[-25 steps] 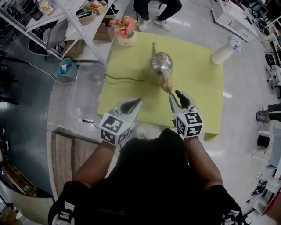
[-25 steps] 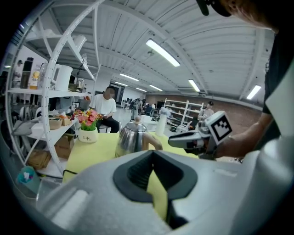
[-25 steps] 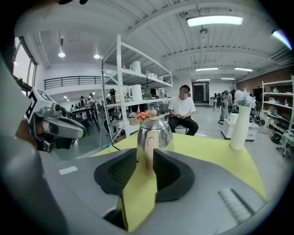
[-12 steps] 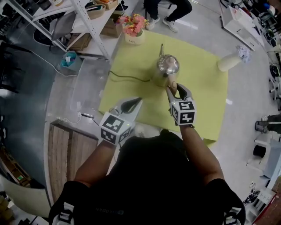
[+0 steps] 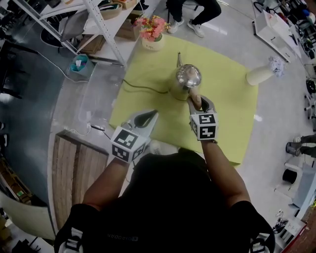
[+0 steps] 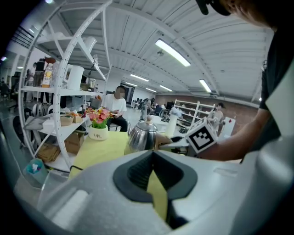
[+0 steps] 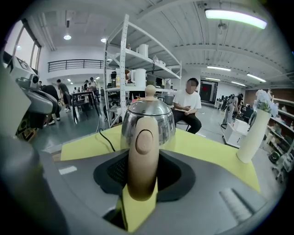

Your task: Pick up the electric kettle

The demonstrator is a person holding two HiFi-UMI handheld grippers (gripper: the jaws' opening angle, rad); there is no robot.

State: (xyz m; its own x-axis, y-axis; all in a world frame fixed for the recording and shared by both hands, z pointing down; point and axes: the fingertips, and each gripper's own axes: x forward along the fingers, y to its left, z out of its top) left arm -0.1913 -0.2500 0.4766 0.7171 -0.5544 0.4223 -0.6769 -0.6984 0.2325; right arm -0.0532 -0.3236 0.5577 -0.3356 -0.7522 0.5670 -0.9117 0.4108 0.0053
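Yellow-green mat spread over a pale, glossy floor – that is the work surface I see from the head view. Around it, as I log it:

- Electric kettle: polished steel, lidded, with a thin spout pointing away from me. It stands upright near the middle of the mat.
- Kettle handle: tan and rounded, with a button set into it. It faces me and hangs down the near side of the body.
- Right gripper: reached forward to the kettle. In the right gripper view I find its jaws spread, one dark pad on each side of the handle, and the handle stands between them. I cannot tell whether either pad touches it, and the kettle sits flat on the mat.
- Left gripper: held back over the near left edge of the mat, well apart from the kettle. Its jaws are spread with nothing between them; only mat shows through the gap in the left gripper view.
- Black cord: runs from the kettle's base leftward across the mat.
- Flower pot: white, with pink and orange blooms, at the far edge of the mat.
- White vase: at the far right corner of the mat.
- Metal shelf rack: white, off the mat at upper left, loaded with boxes.
- Seated person: beyond the mat – I see only legs and shoes in the head view.
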